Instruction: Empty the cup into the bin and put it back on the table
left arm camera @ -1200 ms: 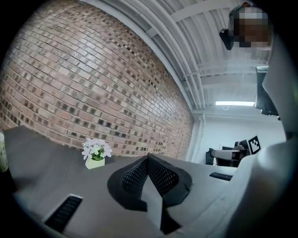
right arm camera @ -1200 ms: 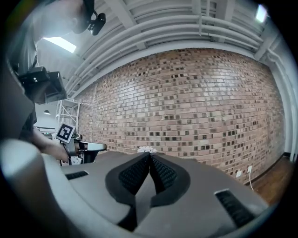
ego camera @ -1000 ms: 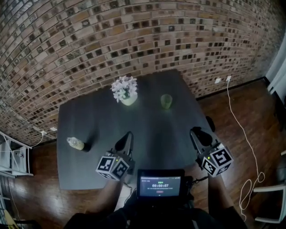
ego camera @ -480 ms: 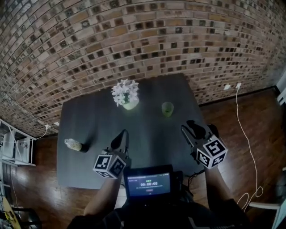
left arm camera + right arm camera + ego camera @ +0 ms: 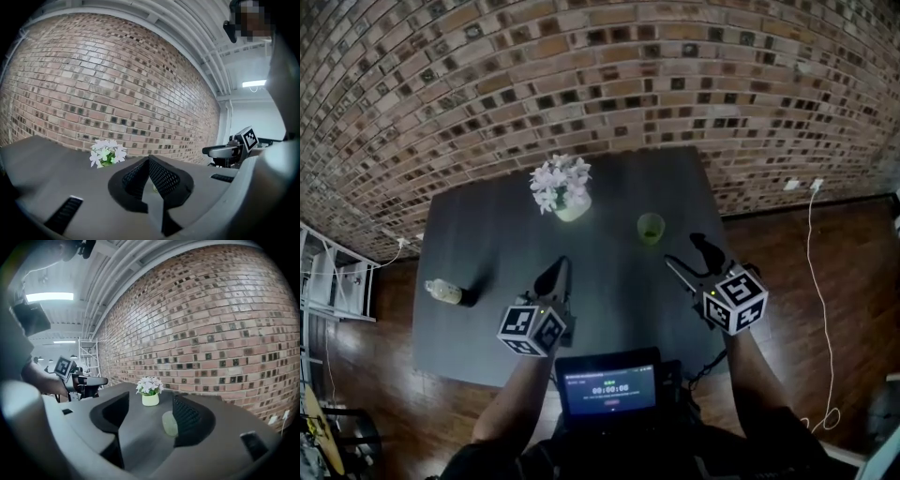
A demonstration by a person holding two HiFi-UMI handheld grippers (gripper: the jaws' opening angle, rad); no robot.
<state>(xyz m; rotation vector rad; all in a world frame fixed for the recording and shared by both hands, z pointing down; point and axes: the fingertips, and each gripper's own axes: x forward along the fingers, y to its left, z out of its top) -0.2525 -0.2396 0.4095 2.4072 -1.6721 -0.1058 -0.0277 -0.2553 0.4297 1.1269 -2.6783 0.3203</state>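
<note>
We look down on a dark grey rectangular table (image 5: pixel 487 244) set against a brick wall (image 5: pixel 581 84). The small translucent green cup (image 5: pixel 651 228) stands upright on it, towards 1 o'clock from the table's middle. A pale pot of white flowers (image 5: pixel 562 187) sits at 11 o'clock, well apart from the cup. A small clear bottle (image 5: pixel 445 292) lies on its side near the table's 9 o'clock edge.

Our right gripper (image 5: pixel 682 249) hangs over the table at 5 o'clock from the cup, near it but not touching. Its jaws stand apart and have just been opening. In the right gripper view (image 5: pixel 151 414) nothing is pressed between the pads. The cup (image 5: pixel 169 423) shows farther ahead in the gap, partly hidden behind the right-hand pad, with the flowers (image 5: pixel 150 386) beyond at 12 o'clock.

Our left gripper (image 5: pixel 561 267) hovers over the table's near half, at 7 o'clock from the cup. In its own view (image 5: pixel 149 161) the jaws are together on nothing. The flowers (image 5: pixel 108 152) lie at its 11 o'clock.
</note>
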